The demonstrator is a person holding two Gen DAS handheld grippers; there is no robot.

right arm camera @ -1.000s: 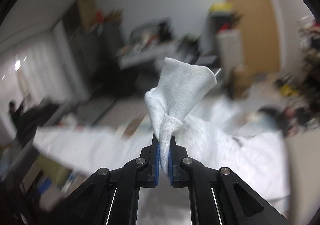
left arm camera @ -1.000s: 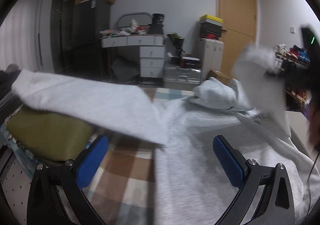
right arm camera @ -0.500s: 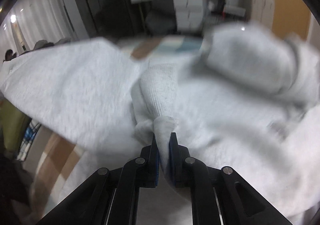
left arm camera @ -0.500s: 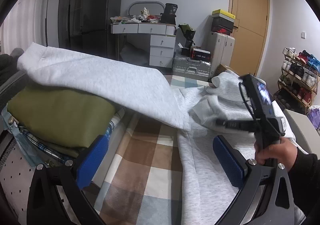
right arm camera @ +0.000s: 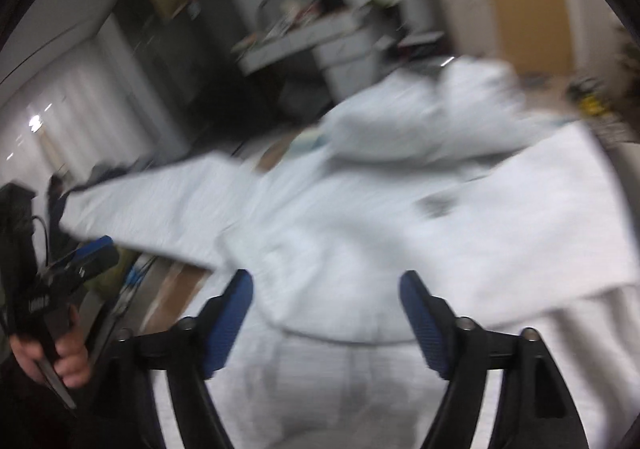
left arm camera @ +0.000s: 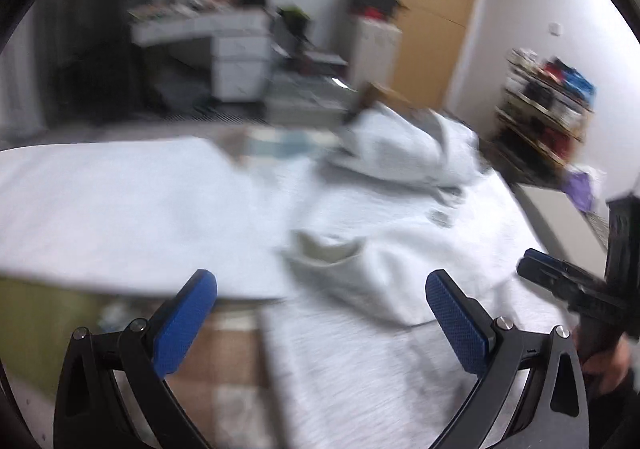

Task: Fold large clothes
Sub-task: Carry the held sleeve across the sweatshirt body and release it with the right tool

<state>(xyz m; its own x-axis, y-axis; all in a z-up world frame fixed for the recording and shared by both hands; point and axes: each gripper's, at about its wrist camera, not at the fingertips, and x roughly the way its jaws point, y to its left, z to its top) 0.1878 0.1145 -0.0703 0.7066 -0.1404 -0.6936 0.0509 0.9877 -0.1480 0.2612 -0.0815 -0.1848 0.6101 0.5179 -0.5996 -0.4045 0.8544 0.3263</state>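
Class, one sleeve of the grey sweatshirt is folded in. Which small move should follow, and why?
Probably bring the open left gripper to the outstretched sleeve and fold it across the sweatshirt. The right gripper, jaws just opened, holds nothing; that sleeve lies flat, unfolded.

Right claw has just been opening, nothing between its jaws; left claw gapes wide.

My right gripper has just opened, dropping the ribbed cuff of the pale grey fleece sweatshirt onto its body.
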